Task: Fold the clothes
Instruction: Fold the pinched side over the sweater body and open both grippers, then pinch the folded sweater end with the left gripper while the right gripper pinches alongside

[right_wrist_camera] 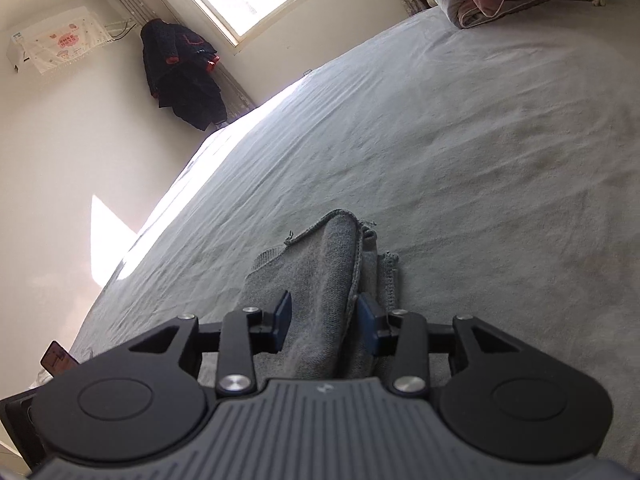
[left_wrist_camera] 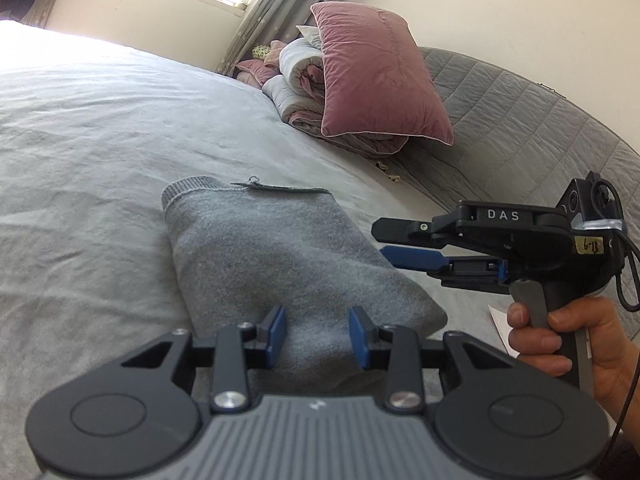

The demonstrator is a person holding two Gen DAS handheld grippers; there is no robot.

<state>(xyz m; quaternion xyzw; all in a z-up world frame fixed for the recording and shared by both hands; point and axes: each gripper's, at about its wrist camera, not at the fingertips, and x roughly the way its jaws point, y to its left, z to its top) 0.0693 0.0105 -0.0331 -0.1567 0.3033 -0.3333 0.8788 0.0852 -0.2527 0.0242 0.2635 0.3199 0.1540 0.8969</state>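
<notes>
A grey knitted garment (left_wrist_camera: 272,252) lies folded into a narrow rectangle on the pale grey bed sheet (left_wrist_camera: 100,140). My left gripper (left_wrist_camera: 318,330) hovers over its near end, blue pads apart and pressing on nothing. A hand (left_wrist_camera: 560,340) holds my right gripper (left_wrist_camera: 378,240) side-on at the garment's right edge, with a clear gap between its two fingers. In the right wrist view the right gripper (right_wrist_camera: 325,320) stands open over the garment (right_wrist_camera: 320,264), and a raised fold of cloth runs up between its pads.
A pink pillow (left_wrist_camera: 380,76) leans on a rolled duvet (left_wrist_camera: 296,80) by the quilted grey headboard (left_wrist_camera: 520,120). A dark coat (right_wrist_camera: 184,76) hangs beside the window. A phone (right_wrist_camera: 58,360) lies at the bed's near left edge. The sheet stretches wide around the garment.
</notes>
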